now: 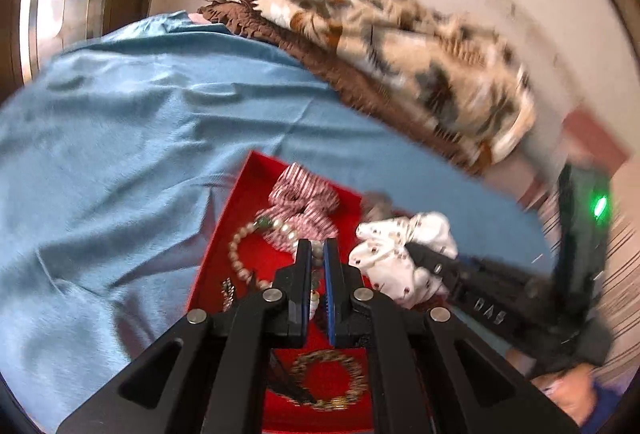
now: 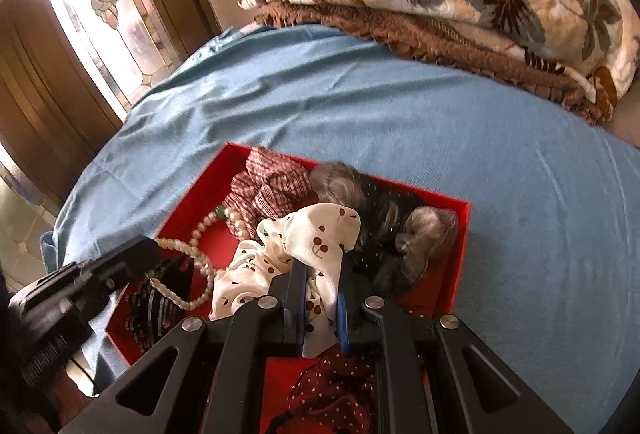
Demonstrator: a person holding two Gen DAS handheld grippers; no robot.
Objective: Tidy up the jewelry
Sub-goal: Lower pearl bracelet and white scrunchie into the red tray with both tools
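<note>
A red box (image 1: 218, 234) lies on the blue bedspread and holds the jewelry and scrunchies. My left gripper (image 1: 318, 248) is shut on a pearl strand (image 1: 240, 240) with a green bead, which loops back down to the box floor. The right wrist view shows that gripper (image 2: 152, 254) at the left, with the pearls (image 2: 196, 232) trailing from it. My right gripper (image 2: 322, 272) is shut on a white cherry-print scrunchie (image 2: 320, 230) raised over the box. From the left wrist camera, the same scrunchie (image 1: 394, 254) bunches at the right gripper's tip (image 1: 414, 250).
Also in the box are a red striped scrunchie (image 2: 268, 181), grey and black scrunchies (image 2: 424, 230), a dark red dotted one (image 2: 336, 386), a black hair clip (image 2: 156, 308) and a gold chain bracelet (image 1: 328, 382). Folded blankets (image 2: 480, 1) lie at the far side of the bed.
</note>
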